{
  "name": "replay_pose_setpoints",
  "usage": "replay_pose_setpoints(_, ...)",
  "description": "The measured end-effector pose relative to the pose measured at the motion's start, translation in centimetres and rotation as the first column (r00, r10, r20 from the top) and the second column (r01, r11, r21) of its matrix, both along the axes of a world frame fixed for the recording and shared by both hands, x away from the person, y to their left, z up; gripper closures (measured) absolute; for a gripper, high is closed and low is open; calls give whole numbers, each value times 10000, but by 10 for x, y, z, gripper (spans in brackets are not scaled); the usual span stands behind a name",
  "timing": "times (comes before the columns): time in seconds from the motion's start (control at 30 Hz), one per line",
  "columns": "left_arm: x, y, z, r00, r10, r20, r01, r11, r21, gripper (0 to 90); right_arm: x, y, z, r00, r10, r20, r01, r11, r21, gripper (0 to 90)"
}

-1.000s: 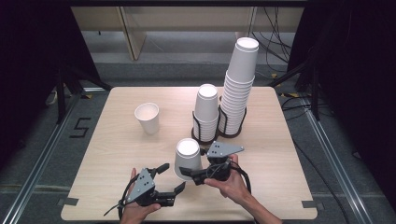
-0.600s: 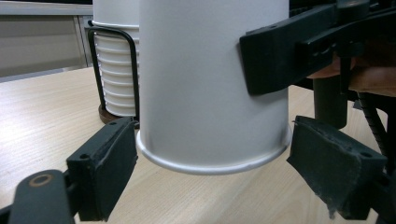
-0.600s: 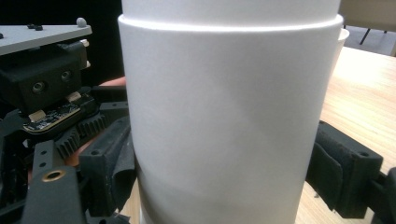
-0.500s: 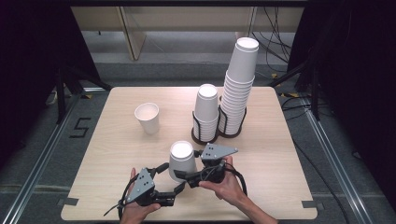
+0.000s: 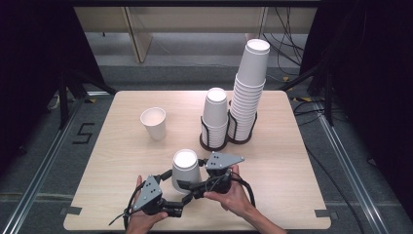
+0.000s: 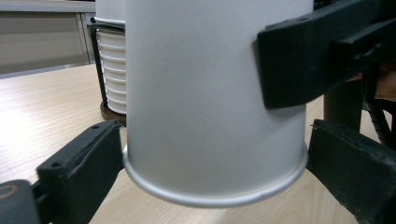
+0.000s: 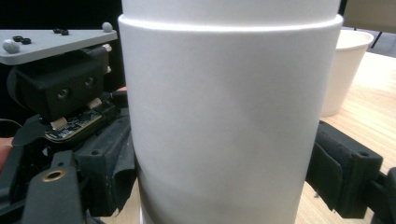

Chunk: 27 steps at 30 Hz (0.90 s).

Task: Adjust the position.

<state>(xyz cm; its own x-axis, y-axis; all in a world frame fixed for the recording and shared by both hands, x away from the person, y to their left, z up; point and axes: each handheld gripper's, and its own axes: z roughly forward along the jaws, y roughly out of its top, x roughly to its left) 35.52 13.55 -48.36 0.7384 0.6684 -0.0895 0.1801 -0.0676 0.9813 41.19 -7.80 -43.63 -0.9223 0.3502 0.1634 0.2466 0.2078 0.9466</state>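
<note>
Inverted white paper cup (image 5: 185,168) — smooth, tapered, with a rolled rim at its lower edge — near the front edge of the pale wood-grain desk (image 5: 292,161). The right gripper (image 5: 191,185) pinches the cup's wall between its matte black jaws. The left gripper (image 5: 171,195) stands spread, its jaws flanking the rim; contact cannot be told. Behind, two ribbed stacks of cups (image 5: 248,92) sit in dark wire holders (image 5: 214,141); an upright cup (image 5: 153,123) stands well apart at the left.

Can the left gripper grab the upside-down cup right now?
Probably yes. The upside-down cup already sits between the left gripper jaws near its rim, though the right gripper is holding it too.
</note>
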Motion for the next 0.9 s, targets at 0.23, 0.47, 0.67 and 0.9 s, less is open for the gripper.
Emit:
replay_pose_setpoints(0.23,2,-5,-2,9999,129,8,-129,9996,-267,0,-2,5,-1,9998,100,158,-100,9999,49,188)
replay_pose_setpoints(0.47,2,-6,-2,9999,156,24,-155,9996,-219,0,-2,5,0,9999,111,114,-113,9998,134,188)
replay_pose_setpoints(0.67,2,-6,-2,9999,111,103,-107,9991,-404,0,-4,6,0,9999,111,-100,-109,9998,143,187)
replay_pose_setpoints(0.9,1,-4,1,9997,8,250,-12,9999,168,77,-3,4,3,9995,100,-293,-99,9999,34,142)
